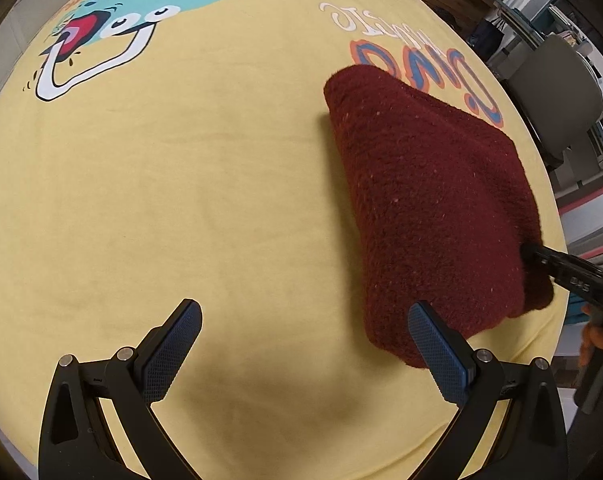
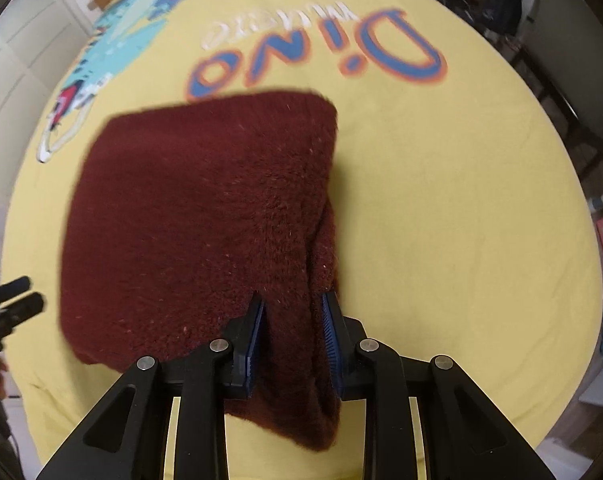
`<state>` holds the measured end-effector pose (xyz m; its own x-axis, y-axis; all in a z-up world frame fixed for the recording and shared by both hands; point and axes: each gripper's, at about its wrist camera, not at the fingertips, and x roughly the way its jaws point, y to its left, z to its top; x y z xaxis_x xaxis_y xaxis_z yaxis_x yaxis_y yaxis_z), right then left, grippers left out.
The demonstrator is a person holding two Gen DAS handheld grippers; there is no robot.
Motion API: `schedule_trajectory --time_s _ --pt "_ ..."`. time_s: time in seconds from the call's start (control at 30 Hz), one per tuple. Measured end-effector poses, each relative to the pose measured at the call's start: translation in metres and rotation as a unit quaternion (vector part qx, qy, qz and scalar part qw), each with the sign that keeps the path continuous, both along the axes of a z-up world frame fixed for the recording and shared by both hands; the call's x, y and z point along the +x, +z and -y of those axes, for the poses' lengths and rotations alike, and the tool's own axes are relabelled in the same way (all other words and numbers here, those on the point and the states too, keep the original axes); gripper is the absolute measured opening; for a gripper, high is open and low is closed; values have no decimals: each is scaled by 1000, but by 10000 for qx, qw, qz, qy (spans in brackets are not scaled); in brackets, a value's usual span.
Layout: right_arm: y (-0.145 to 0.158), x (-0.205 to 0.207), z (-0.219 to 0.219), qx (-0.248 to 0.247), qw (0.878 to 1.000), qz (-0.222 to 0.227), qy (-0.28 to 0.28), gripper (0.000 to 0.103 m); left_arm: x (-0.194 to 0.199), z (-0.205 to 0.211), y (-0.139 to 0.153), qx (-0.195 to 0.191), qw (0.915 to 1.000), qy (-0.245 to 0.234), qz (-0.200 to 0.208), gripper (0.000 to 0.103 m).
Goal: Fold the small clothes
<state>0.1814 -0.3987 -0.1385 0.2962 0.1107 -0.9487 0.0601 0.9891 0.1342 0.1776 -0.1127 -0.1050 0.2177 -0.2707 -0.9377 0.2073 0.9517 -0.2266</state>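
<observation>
Both grippers are seen over a yellow cloth point(image 1: 181, 200) that is spread on the desk. On the right gripper point(image 2: 293, 340), the two blue pads point(image 2: 328, 332) are pressed onto a thick edge of the dark red fuzzy garment point(image 2: 189, 208), so this gripper is clamped on it. The garment is folded into a thick, almost square bundle, and it is laid on the yellow cloth, just below the big blue and orange word "Dino" point(image 2: 317, 52). On the left gripper point(image 1: 301, 348), the fingers are held wide apart and nothing is held between them. It is kept above bare yellow cloth, with its right pad point(image 1: 437, 356) just beside the near corner of the garment point(image 1: 429, 208). A green dinosaur picture point(image 1: 149, 0) is printed on the far part of the cloth. Some shelves and a chair point(image 1: 557, 92) are seen behind the desk.
</observation>
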Motion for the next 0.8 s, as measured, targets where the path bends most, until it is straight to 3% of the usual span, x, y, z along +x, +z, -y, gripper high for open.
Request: schedule_trajectory --time_s 0.07,0.2,0.6,0.8 --pt "-4 1 -2 -163 9999 14 10 35 -1 0 -1 66 10000 -24 7 102" --pt "0 3 -4 -422 9991 36 19 69 -1 0 -2 126 9999 12 2 102" --pt "45 7 -13 -64 9988 439 190 85 8 14 12 61 9999 -76 122 102" --pt "29 18 -33 50 9981 286 543 95 28 48 4 -26 9998 -198 22 102"
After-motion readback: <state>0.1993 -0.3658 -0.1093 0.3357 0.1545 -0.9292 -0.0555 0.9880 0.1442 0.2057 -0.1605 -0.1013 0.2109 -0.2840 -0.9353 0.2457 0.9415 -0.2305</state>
